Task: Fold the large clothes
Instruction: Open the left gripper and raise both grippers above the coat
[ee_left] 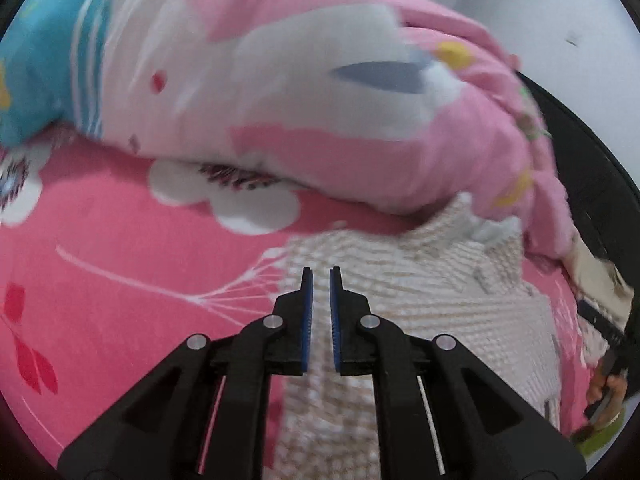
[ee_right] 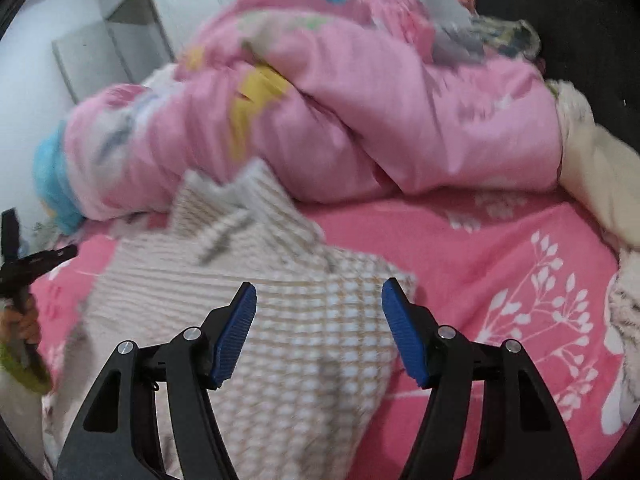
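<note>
The left gripper [ee_left: 320, 280] hung low centre of its frame, pads nearly together with a narrow empty gap, nothing pinched. The right gripper [ee_right: 319, 300] stood wide apart, also empty, low centre in its view. Beneath both lay one cream waffle-knit sweater [ee_right: 280, 320], spread across the middle and lower left of the right view on the pink bedsheet [ee_right: 480, 248]. It looked soft, thick and limp (likely stretchy, not slippery), so a hem or shoulder edge seemed the best hold. Behind it, upper frame, sat one bunched pink quilt [ee_right: 360, 112]. Two grippers, one garment.
</note>
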A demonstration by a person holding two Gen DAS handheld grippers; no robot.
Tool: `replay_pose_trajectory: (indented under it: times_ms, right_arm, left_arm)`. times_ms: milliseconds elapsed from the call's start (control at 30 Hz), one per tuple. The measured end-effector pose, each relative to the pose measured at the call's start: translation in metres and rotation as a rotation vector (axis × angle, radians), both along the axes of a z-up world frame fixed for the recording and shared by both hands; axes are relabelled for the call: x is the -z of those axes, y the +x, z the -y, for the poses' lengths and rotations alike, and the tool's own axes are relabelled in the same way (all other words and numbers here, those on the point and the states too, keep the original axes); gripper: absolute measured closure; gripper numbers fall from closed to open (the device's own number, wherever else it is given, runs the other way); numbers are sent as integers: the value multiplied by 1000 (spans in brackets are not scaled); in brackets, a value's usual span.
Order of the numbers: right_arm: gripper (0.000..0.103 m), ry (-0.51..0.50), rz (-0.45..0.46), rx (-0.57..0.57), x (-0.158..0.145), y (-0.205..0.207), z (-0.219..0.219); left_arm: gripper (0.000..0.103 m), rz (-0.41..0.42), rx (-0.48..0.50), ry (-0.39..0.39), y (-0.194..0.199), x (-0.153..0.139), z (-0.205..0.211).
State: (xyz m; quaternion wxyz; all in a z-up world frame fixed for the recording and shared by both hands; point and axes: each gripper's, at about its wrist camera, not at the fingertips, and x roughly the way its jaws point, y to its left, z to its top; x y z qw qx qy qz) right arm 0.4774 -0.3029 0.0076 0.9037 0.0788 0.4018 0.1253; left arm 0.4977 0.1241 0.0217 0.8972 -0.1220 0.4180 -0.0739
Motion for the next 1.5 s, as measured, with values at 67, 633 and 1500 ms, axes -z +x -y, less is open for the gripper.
replay_pose_trajectory:
  times_ms: [67,633,1500]
  right_arm:
    - [39,-20,-12,-60,0,-8,-16]
    - [32,-42,-75,23,-9,-123,-14]
    - [15,-182,-206,100,41,-308,-61]
  left_arm:
    - [96,-19,56,-2,-1,0,18]
    - [55,-115,41,197,-86,4,49]
    - [8,-148,-42,328,-300,92,81]
